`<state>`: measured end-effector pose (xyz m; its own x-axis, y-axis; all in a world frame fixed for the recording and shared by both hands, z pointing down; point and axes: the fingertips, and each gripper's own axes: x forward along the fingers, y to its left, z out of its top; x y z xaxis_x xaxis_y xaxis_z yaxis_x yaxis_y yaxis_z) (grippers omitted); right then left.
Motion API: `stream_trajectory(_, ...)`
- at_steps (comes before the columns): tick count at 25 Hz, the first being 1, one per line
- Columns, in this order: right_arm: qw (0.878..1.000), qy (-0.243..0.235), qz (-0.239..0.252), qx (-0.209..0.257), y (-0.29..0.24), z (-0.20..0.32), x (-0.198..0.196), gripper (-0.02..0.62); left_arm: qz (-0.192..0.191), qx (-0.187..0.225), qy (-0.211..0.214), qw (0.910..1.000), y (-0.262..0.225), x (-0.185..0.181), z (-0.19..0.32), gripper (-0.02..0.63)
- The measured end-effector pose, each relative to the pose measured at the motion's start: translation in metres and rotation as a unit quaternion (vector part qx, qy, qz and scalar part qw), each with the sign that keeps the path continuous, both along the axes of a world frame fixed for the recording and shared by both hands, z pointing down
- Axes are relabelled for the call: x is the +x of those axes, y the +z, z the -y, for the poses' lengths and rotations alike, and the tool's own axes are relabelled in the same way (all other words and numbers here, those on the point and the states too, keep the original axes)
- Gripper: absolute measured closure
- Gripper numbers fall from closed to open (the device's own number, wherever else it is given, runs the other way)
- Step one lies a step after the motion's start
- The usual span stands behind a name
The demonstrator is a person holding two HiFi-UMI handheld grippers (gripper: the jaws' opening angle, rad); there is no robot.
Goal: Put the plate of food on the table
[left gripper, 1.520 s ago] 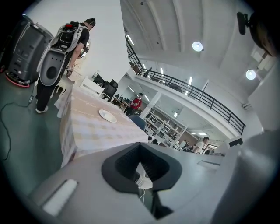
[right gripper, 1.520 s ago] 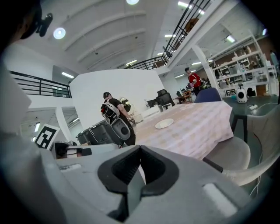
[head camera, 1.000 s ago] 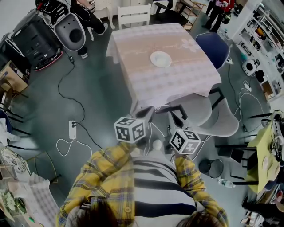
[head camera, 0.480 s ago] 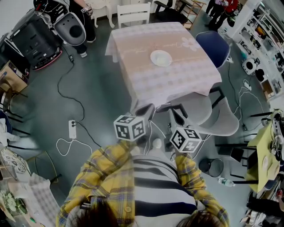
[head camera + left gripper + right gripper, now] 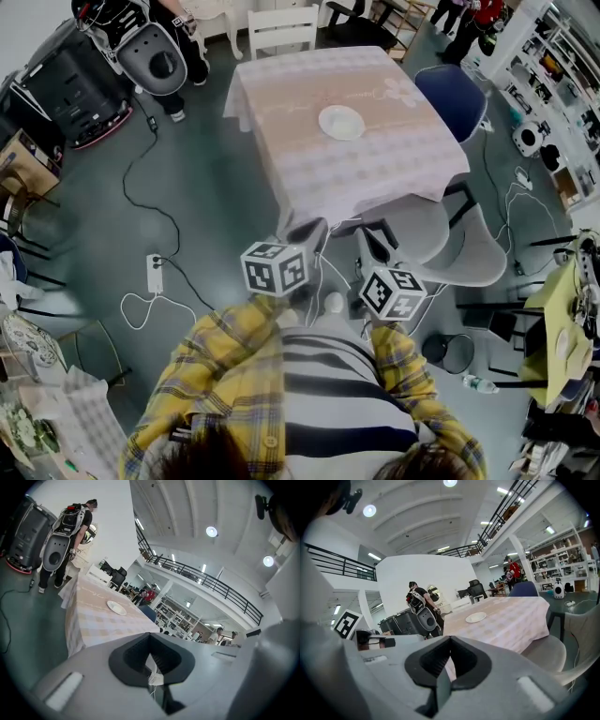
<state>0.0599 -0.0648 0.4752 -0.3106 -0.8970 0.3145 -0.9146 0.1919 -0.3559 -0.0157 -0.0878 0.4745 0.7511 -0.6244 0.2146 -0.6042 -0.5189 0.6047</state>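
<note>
A white plate (image 5: 341,123) lies near the middle of a table (image 5: 309,178) covered with a pale checked cloth, far ahead of me. It looks empty; I see no food on it. Both grippers are held close to my chest, well short of the table. My left gripper (image 5: 309,234) is shut with nothing in it, and so is my right gripper (image 5: 372,246). In the left gripper view the plate (image 5: 116,607) shows beyond the closed left gripper (image 5: 150,667). In the right gripper view the plate (image 5: 476,617) lies past the closed right gripper (image 5: 443,670).
Two grey chairs (image 5: 469,248) stand at the table's near right corner, a blue chair (image 5: 450,98) at its right, a white chair (image 5: 283,33) behind. A person with a grey pack (image 5: 150,52) stands at the back left. Cables and a power strip (image 5: 153,274) lie on the floor.
The person at the back left has shifted slightly. The grippers and the plate have not moved.
</note>
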Motion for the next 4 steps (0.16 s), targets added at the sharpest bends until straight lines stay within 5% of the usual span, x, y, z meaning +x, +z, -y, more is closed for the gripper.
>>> stream_trajectory(4,1.000,-0.002,-0.001,0.001,-0.0017,0.0025,-0.0009,0.598,0.001,0.001,0.002,1.0000,-0.0018,0.0010,0.0019,0.604)
